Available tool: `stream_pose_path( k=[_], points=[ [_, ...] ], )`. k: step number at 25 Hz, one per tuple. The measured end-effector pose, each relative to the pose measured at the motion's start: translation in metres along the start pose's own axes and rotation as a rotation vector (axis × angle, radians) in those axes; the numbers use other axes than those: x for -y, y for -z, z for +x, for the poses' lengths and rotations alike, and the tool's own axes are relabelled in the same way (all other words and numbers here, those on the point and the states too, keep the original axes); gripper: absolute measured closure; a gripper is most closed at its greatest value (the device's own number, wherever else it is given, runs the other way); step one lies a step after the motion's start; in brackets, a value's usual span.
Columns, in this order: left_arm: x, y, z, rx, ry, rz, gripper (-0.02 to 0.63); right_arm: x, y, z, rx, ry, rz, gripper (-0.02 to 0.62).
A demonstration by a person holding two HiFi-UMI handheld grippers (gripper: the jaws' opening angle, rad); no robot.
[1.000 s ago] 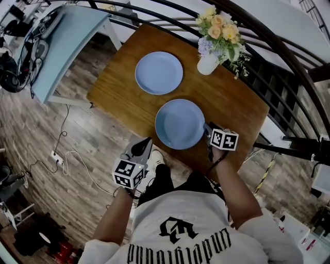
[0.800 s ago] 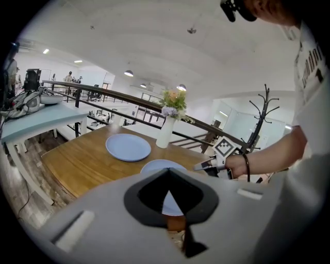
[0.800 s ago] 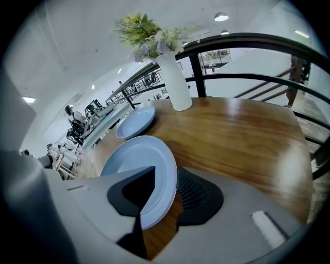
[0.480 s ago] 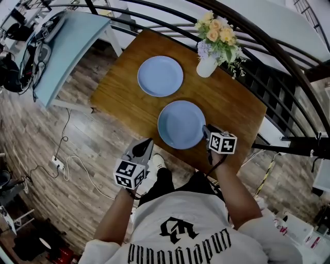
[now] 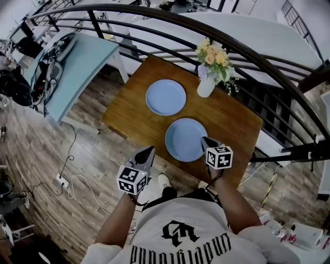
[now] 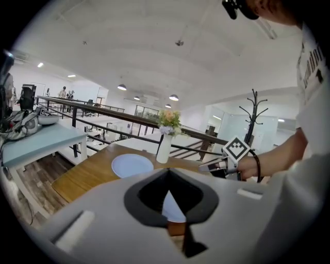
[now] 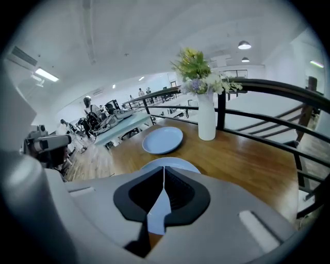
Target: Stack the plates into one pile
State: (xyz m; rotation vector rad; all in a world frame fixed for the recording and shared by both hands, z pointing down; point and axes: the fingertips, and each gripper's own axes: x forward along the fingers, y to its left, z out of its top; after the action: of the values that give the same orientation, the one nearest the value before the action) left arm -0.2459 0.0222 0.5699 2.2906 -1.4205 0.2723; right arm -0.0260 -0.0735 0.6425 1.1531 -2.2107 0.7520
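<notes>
Black railing (image 5: 154, 10) curves round a landing with a plank floor (image 5: 41, 154), where a wooden table (image 5: 232, 116) carries two blue plates lying apart, unstacked. The far plate (image 5: 165, 97) sits just beside a white vase (image 5: 205, 87) of flowers (image 5: 214, 59), and the near plate (image 5: 183, 139) lies toward the person's edge. Since a second ago the head view has drawn back, so the table looks smaller and more railing and floor show. Both plates keep their spots on the wood. The right gripper (image 5: 203, 139) has just been closing: its tips now meet at the near plate's right rim, with nothing caught between them. The left gripper (image 5: 149, 149) has its jaws together too, empty, over the floor off the table's near edge. The right gripper covers a bit of the near plate's rim in the head view. In both gripper views that plate shows only as a sliver past the jaws. Black lettering on the person's white shirt (image 5: 180, 227) runs upside down and is cut off at the bottom edge, so it cannot be read.
</notes>
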Motion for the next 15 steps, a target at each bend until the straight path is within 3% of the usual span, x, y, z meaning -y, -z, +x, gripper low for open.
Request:
stream_pose_path(
  k=[15],
  points=[
    [-0.009,-0.07,-0.028,0.089,-0.028,0.106,0.56,-0.087,-0.093,-0.045,0.235,-0.143,-0.238,0.592]
  ],
)
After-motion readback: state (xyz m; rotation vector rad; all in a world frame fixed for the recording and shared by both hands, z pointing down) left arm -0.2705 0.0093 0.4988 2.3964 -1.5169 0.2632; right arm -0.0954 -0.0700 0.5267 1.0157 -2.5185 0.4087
